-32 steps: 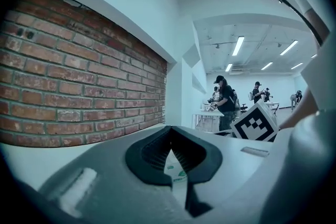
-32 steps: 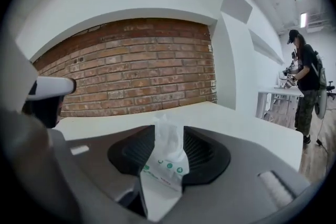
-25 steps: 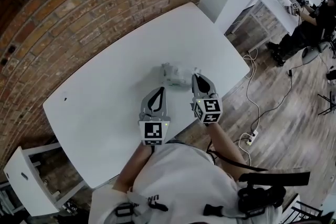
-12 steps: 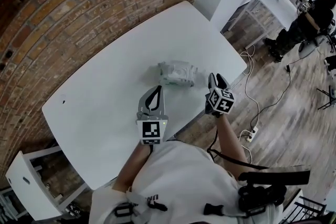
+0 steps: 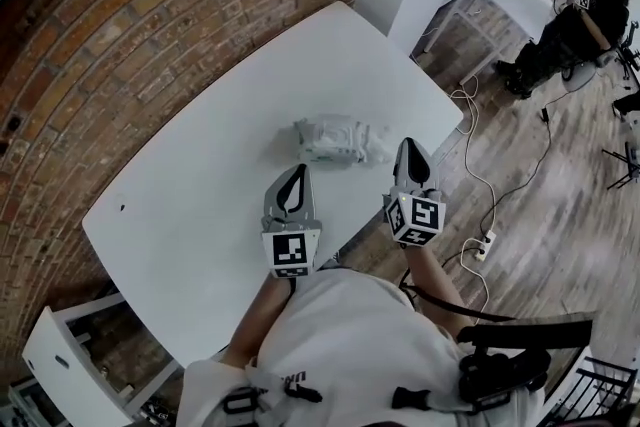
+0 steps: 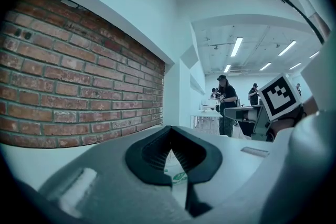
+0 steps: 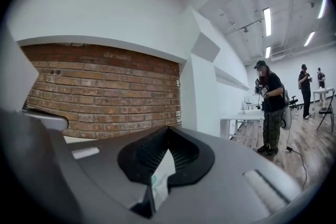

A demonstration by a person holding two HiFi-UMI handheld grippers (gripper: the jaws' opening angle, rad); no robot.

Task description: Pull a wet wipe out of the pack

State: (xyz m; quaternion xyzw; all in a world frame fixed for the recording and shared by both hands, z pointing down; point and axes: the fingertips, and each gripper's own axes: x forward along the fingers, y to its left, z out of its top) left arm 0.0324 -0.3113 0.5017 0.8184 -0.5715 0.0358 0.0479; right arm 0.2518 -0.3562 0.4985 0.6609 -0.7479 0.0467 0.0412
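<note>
The wet wipe pack is white and crumpled and lies in the middle of the white table. Its right end looks ruffled. My left gripper hovers shut just short of the pack's near left side, and the pack's green print shows through the slit below its jaws. My right gripper is shut, a little to the right of the pack and near the table's right edge. A white scrap with green print shows in the slit of its jaws; I cannot tell whether it is gripped.
A brick wall runs along the table's far side. A white chair stands at the lower left. A cable and power strip lie on the wooden floor to the right. Further tables and people are at the upper right.
My right gripper has drawn away from the pack's right end toward the table's right edge. The pack's right end now looks more spread out. The left gripper has stayed put.
</note>
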